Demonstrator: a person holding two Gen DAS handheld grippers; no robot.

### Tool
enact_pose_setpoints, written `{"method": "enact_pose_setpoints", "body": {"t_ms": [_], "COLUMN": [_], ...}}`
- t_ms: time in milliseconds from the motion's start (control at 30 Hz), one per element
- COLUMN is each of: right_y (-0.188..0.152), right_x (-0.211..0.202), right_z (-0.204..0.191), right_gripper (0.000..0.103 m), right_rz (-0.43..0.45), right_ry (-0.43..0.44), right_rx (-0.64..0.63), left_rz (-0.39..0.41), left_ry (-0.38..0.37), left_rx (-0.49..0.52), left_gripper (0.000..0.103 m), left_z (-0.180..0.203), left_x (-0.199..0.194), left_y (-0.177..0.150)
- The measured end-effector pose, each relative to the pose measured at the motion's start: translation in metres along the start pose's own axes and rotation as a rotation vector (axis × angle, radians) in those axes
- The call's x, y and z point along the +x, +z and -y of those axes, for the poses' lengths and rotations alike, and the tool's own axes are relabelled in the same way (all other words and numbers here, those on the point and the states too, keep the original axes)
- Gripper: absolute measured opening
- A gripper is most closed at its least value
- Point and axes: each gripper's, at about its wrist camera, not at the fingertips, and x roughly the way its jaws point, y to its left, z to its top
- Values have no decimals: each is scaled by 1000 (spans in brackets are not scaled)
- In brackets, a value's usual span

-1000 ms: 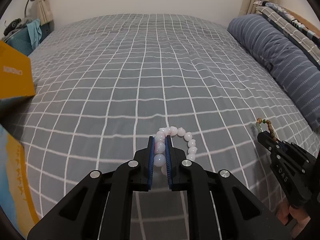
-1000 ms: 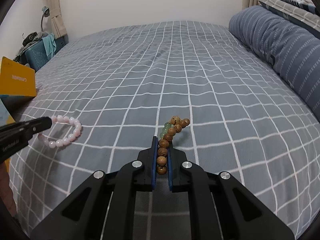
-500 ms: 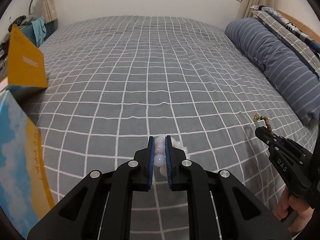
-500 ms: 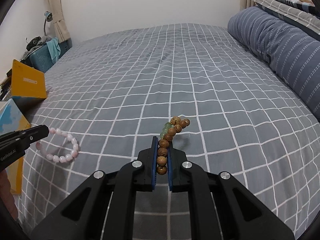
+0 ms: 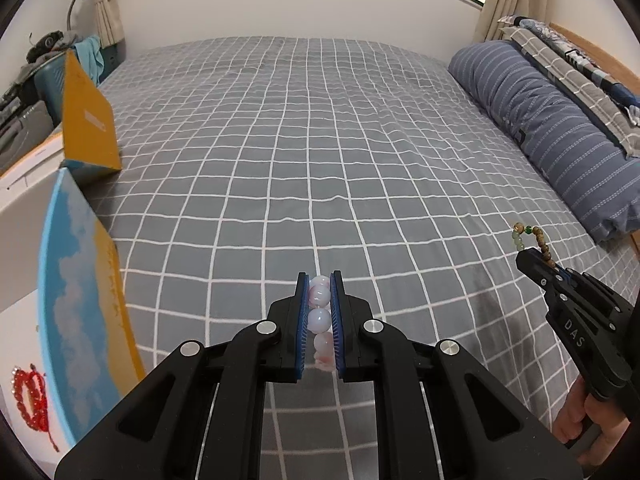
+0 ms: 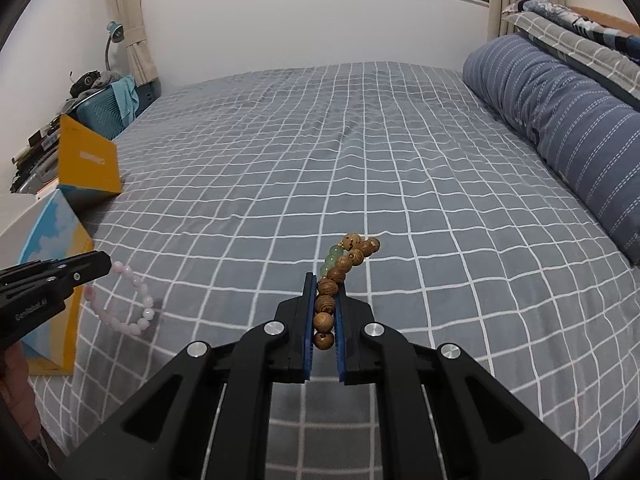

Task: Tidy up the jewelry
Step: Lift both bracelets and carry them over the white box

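Left wrist view shows your left gripper (image 5: 320, 300) pinching the pink bracelet (image 5: 320, 320) between its blue pads, beads stacked edge-on, held above the grey checked bedspread (image 5: 320, 140). Only this view shows a red bracelet (image 5: 30, 400) lying inside the white box (image 5: 16, 320) at the near left, beside the blue-and-yellow lid (image 5: 80, 300). At the right you see your right gripper (image 5: 532, 260) with the wooden bracelet (image 5: 540, 242) sticking up from its tip.

The right wrist view shows what the first hides: the pink bracelet (image 6: 124, 300) hangs as an open loop from the left gripper (image 6: 100, 266), over the bedspread (image 6: 360, 140) just beside the lid (image 6: 52, 240). Your right gripper (image 6: 322, 292) is clamped on the wooden bracelet (image 6: 336, 280), whose green beads and far end curl out past the pads. A striped pillow (image 6: 560, 128) lies along the right edge, well apart.
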Motion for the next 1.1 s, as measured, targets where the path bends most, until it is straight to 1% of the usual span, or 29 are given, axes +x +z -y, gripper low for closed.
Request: {"method": "enact_pose_setpoints", "body": {"t_ms": [200, 567, 833, 1100], "right_y": [0, 3, 8, 19], "right_x": [-25, -61, -82, -101], "right_z": [-17, -58, -91, -133], "right_gripper": [7, 7, 7, 7], "right_rz": [8, 26, 41, 54], "right_ry": [13, 75, 138, 176], "right_rx": [-17, -54, -91, -144], "left_rz": [5, 24, 47, 84], "left_ry": [-3, 37, 60, 90], "left_rx": [-5, -22, -43, -72], "left_gripper": [10, 10, 10, 10], "left_z": [-6, -21, -42, -69], "left_x": [-21, -59, -91, -124], "left_y": [-7, -13, -17, -17]}}
